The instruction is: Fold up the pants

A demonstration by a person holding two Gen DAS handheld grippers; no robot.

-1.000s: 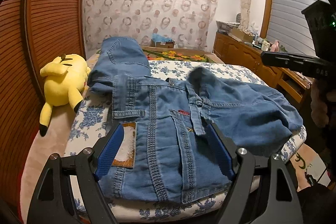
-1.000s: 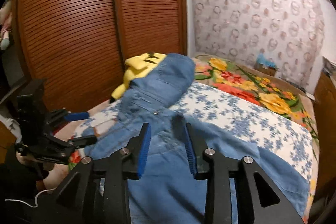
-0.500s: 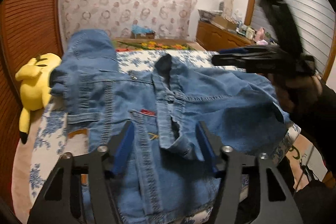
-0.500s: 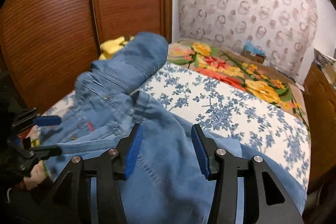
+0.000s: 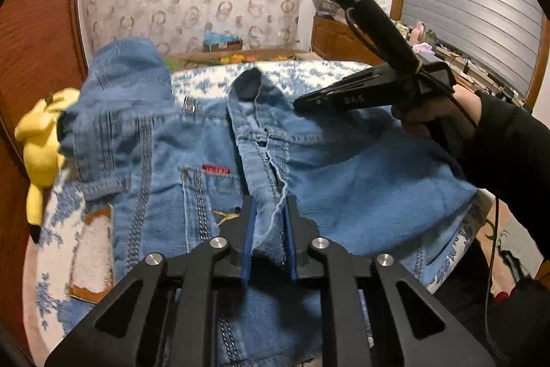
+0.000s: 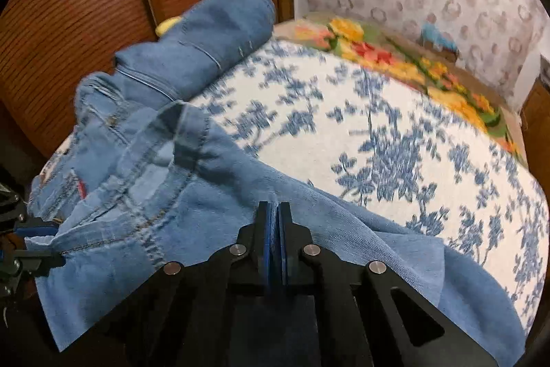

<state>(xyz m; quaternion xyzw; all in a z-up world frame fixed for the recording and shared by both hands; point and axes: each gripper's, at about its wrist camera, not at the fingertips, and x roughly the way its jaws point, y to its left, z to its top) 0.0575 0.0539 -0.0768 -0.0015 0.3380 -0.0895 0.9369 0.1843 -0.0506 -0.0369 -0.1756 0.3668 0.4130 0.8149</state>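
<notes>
Both grippers on jeans (image 5: 343,181), left gripper (image 5: 268,212) closing, right gripper (image 6: 274,212) seemingly clamped

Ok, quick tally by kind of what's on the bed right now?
Denim pants: 1
Yellow plush toy: 1
Floral blanket: 1
Small box with blue contents, at the far end: 1
Total: 4

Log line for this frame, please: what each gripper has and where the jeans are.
left gripper: closing on jeans fly edge | right gripper: shut on jeans fabric | jeans: spread on bed | fold: not yet made
</notes>
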